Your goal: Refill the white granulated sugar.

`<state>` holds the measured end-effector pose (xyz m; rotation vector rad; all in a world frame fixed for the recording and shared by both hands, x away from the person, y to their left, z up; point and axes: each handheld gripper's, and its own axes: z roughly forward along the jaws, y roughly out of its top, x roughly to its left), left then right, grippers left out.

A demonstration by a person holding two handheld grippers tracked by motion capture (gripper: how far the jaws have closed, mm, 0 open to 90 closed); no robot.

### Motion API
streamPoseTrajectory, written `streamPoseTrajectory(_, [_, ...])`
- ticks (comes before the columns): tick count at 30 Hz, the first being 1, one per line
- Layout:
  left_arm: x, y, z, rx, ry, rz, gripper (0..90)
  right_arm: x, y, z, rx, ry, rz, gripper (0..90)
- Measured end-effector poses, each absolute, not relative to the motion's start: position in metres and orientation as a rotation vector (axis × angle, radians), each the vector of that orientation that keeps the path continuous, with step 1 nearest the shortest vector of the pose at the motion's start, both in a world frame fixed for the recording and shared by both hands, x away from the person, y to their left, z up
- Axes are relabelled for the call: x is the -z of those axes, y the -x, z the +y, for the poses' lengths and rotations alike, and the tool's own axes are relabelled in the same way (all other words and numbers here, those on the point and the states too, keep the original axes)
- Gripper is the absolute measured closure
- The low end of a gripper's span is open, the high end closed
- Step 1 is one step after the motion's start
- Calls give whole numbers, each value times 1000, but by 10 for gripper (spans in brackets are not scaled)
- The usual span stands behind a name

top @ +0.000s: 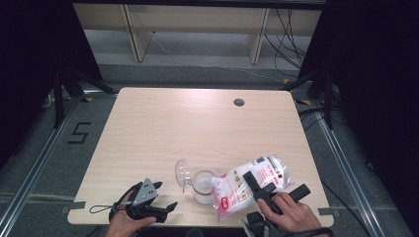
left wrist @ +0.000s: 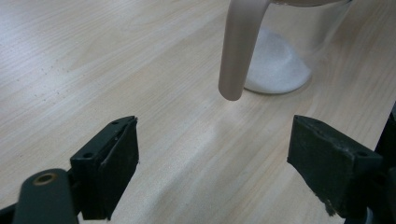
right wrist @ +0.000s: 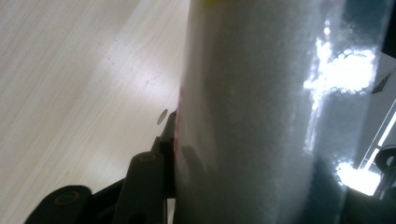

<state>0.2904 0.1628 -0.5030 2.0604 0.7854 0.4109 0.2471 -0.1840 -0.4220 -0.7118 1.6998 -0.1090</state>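
Here, the pale wood-grain table [top: 163, 128] is taking up the middle of the high view, its smooth top bare except along the lower edge of the frame, where the work is gathering. At lower right, the plastic bag [top: 249, 182] of white granules, printed in red, is lying tilted with its mouth over the clear jar [top: 203, 186], which looks like a pouring position; the right gripper [top: 262, 190] is clamping the bag across its middle, and in the right gripper view the soft, glossy film is bulging between the jaws. The jar, standing just left of the bag at lower centre, is already holding a mound of the white grains, and its rounded transparent lid [top: 183, 174] is hanging open at its left so the mouth is staying clear. At lower left, the left gripper [top: 165, 210] is resting near the table edge with jaws spread wide and empty, probably waiting to steady the jar.
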Motion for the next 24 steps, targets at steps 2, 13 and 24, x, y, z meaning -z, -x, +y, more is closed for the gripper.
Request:
streamPoseTrajectory(2, [503, -291, 163, -411, -2057, 784, 161, 422, -247, -184, 128, 718, 1699, 626])
streamPoseTrajectory(13, [502, -290, 163, -418, -2074, 770, 161, 423, -247, -184, 136, 724, 1699, 627])
streamPoseTrajectory(24, [502, -290, 163, -414, -2067, 780, 161, 422, -248, -186, 76, 695, 1711, 630])
